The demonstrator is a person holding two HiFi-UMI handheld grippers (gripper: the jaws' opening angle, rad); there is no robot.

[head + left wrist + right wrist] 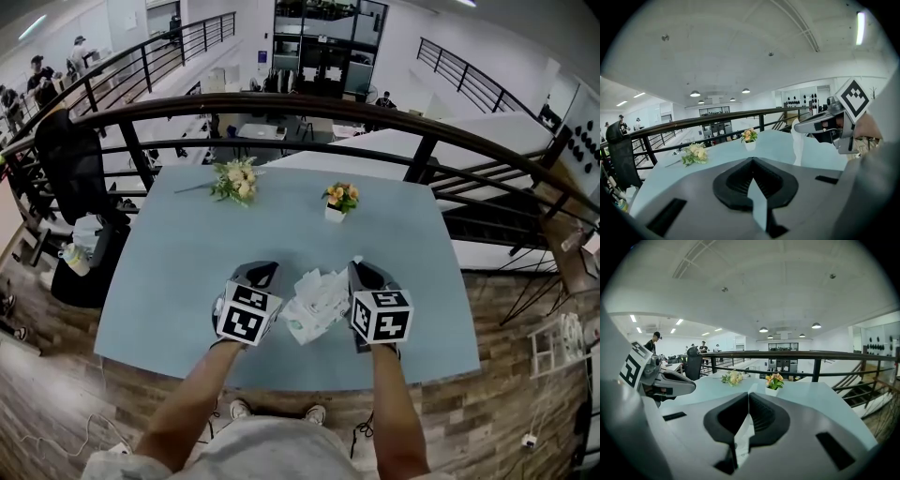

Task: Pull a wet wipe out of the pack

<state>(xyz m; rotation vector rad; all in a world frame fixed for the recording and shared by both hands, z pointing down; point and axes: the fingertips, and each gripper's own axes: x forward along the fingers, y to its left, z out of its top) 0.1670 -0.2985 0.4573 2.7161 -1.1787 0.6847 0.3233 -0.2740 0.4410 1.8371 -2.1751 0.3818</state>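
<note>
Wipe [322,286] looks limp, light and easily torn. Right gripper [749,397] pinches its top edge, and left gripper [751,161], at the pack's [302,328] nine o'clock, is closed on nothing.

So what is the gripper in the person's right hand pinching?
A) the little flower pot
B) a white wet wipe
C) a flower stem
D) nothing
B: in the left gripper view, the right gripper is shut on a white wet wipe that hangs from its tips.
</note>
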